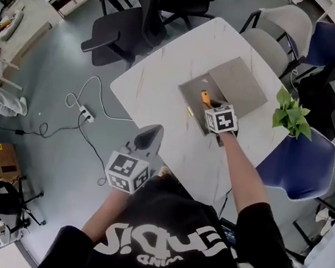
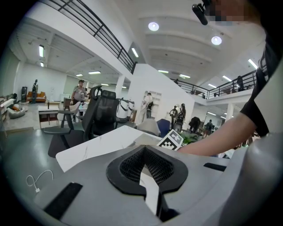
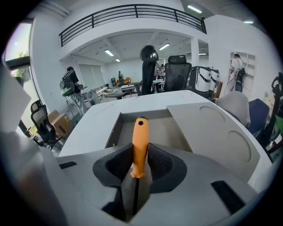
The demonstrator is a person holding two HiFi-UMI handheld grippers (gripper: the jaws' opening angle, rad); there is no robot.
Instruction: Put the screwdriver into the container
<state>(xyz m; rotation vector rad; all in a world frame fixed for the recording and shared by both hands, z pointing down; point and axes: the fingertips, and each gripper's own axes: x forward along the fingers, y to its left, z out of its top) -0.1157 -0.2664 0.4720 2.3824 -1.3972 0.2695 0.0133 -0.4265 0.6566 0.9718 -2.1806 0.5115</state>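
Note:
An orange-handled screwdriver [image 3: 140,145] sits between the jaws of my right gripper [image 3: 140,170], which is shut on it, handle pointing forward over the open grey container [image 3: 128,128]. In the head view the right gripper [image 1: 218,110] hangs over the container [image 1: 193,99] on the white table [image 1: 158,77], with the orange handle of the screwdriver [image 1: 205,97] just showing. The container's grey lid [image 1: 240,85] lies open to the right. My left gripper [image 1: 142,148] is held off the table's near edge, shut and empty; in its own view the left gripper [image 2: 146,170] has nothing between the pads.
A green potted plant [image 1: 291,115] stands at the table's right edge. Black office chairs [image 1: 128,27] and a blue chair [image 1: 300,163] ring the table. A cable and power strip [image 1: 84,112] lie on the floor to the left.

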